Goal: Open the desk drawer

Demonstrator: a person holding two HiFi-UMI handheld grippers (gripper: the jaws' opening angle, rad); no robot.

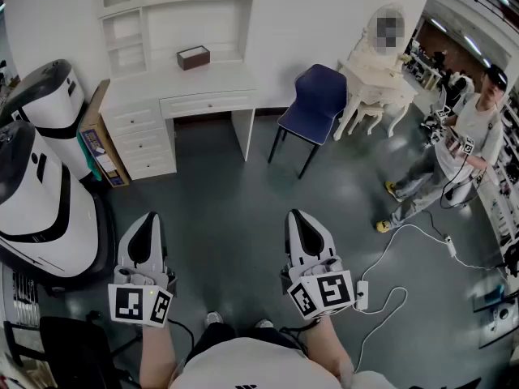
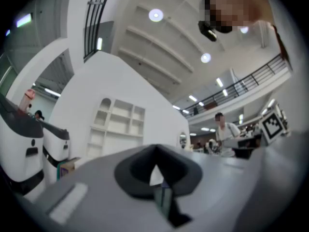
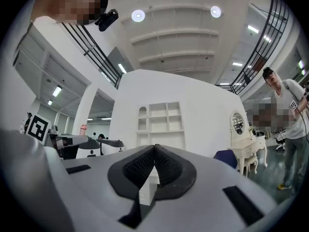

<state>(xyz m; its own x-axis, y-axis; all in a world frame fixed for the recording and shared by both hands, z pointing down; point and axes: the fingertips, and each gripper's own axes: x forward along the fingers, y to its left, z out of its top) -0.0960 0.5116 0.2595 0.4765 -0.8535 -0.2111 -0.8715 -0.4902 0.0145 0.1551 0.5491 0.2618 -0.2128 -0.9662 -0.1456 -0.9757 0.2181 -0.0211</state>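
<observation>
Left gripper (image 1: 148, 220) – jaws pressed together, nothing between them. Right gripper (image 1: 301, 216) the same, pinched shut and empty. Both are held out level over the dark floor, side by side.

The desk (image 1: 203, 78) stands against the far wall, well apart from both tools, ahead and a little left. Drawer fronts counted: four – one wide drawer (image 1: 207, 103) under the top and three stacked in the pedestal (image 1: 143, 142) on its left.

Handling, as a guess: a stiff wooden box on runners, light enough, wanting a straight level pull. Best hold would be the pull at the middle of the front; the pulls are too small to make out from here.

Also: one brown box (image 1: 193, 57) on the desktop, one blue chair (image 1: 313, 101) beside it.
</observation>
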